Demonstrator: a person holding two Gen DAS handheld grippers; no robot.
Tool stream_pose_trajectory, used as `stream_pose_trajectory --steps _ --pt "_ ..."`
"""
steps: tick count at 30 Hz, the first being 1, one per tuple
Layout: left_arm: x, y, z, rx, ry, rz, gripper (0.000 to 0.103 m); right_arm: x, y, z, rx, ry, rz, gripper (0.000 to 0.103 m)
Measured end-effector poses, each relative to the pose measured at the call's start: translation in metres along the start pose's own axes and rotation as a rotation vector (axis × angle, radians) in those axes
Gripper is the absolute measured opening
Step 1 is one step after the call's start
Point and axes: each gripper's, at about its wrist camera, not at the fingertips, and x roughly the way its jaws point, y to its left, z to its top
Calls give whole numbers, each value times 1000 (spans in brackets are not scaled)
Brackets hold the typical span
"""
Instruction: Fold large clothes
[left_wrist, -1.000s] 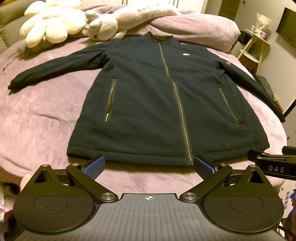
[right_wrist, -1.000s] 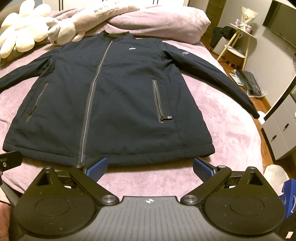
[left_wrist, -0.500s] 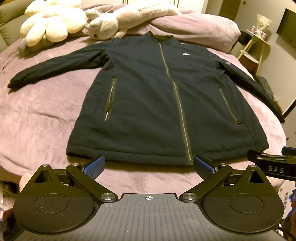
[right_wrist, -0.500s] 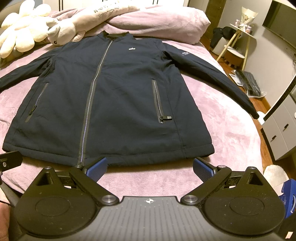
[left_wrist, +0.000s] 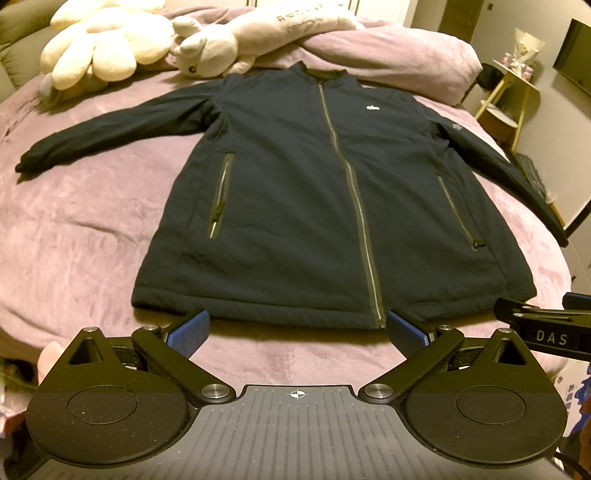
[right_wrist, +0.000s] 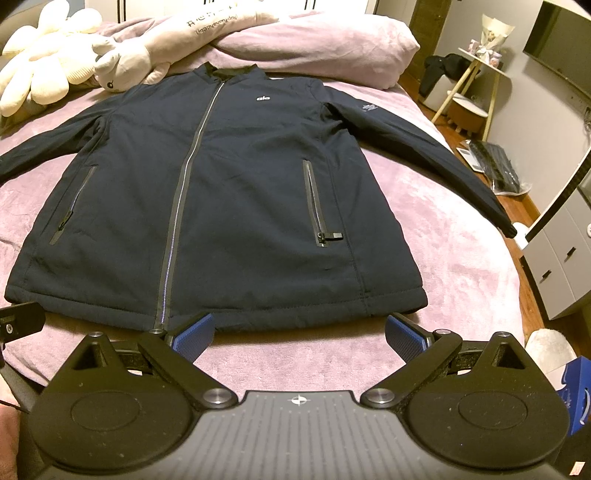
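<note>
A dark navy zip jacket (left_wrist: 295, 206) lies flat and face up on the bed, collar far, hem near, both sleeves spread out to the sides. It also shows in the right wrist view (right_wrist: 236, 206). My left gripper (left_wrist: 297, 332) is open and empty, just short of the hem near the zipper's bottom end. My right gripper (right_wrist: 299, 332) is open and empty, just short of the hem's right half. The left sleeve's cuff (left_wrist: 27, 162) lies far left; the right sleeve's cuff (right_wrist: 508, 230) reaches the bed's right edge.
The bed has a mauve plush cover (left_wrist: 81, 236). Cream plush toys (left_wrist: 103, 40) and a pink pillow (right_wrist: 314, 44) lie behind the collar. A small side table (right_wrist: 476, 85) and white drawers (right_wrist: 557, 258) stand to the right of the bed.
Both grippers have crept slightly toward the hem. The jacket has not moved and both grippers stay open.
</note>
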Motion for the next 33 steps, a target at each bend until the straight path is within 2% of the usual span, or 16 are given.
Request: stream_pose_trajectory --steps 33 --pt "5 3 -1 -15 18 -6 103 3 -1 2 3 6 -3 99"
